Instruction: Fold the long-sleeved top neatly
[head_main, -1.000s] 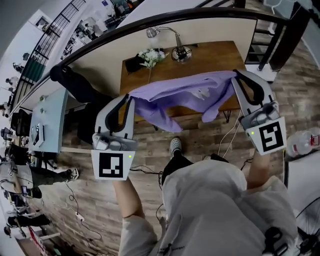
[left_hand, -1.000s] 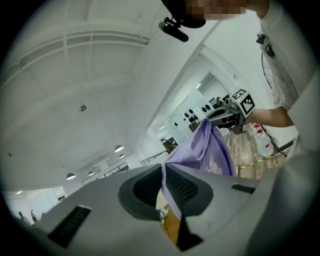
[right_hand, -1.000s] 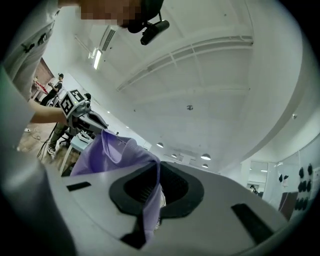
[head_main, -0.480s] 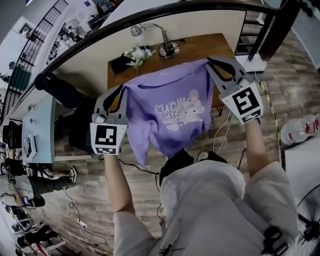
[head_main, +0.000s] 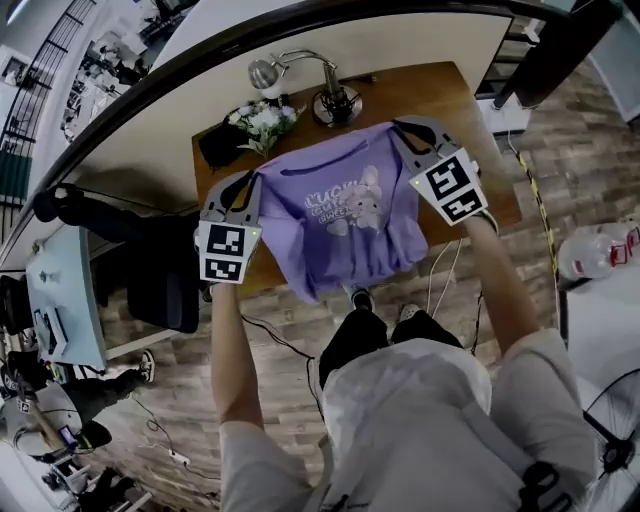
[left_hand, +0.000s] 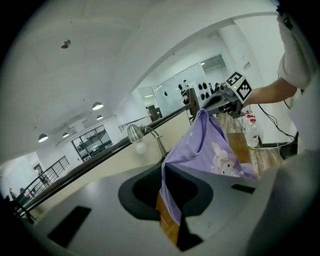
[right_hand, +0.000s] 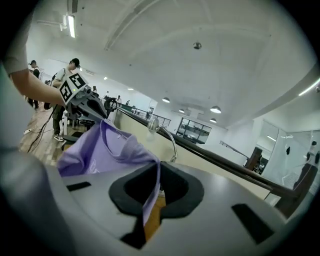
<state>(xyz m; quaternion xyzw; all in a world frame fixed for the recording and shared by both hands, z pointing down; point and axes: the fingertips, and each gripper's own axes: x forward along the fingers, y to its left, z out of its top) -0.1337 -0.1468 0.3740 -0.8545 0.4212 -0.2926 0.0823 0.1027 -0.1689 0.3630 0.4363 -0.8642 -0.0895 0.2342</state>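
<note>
Head view first: the long-sleeved top (head_main: 345, 215) is stretched between the two grippers above the wooden table (head_main: 485, 110), with the cartoon print facing up toward the camera. The left gripper (head_main: 248, 183) has one shoulder corner and the right gripper (head_main: 403, 130) has the other. That puts the shoulder line running side to side between them, and the body trails back from the fingers toward the person. The hem and one sleeve hang around the table's near edge. I honestly can't tell if the cloth is resting on the wood yet or just floating over it. A lamp (head_main: 330, 95) and some flowers (head_main: 262, 120) sit at the far side, past the collar.

Left gripper view: the jaws are pinched narrow on a fold of purple fabric, which runs off to the right up to the other gripper.

Right gripper view: same deal mirrored, with the jaws nearly together on a strip of the top and the cloth sagging away to the left.

My guess is the next bit is laying it flat. Neither hand is nearer since each owns a corner, so they'd need to go down together, with the shoulder line kept square to the table edge.
</note>
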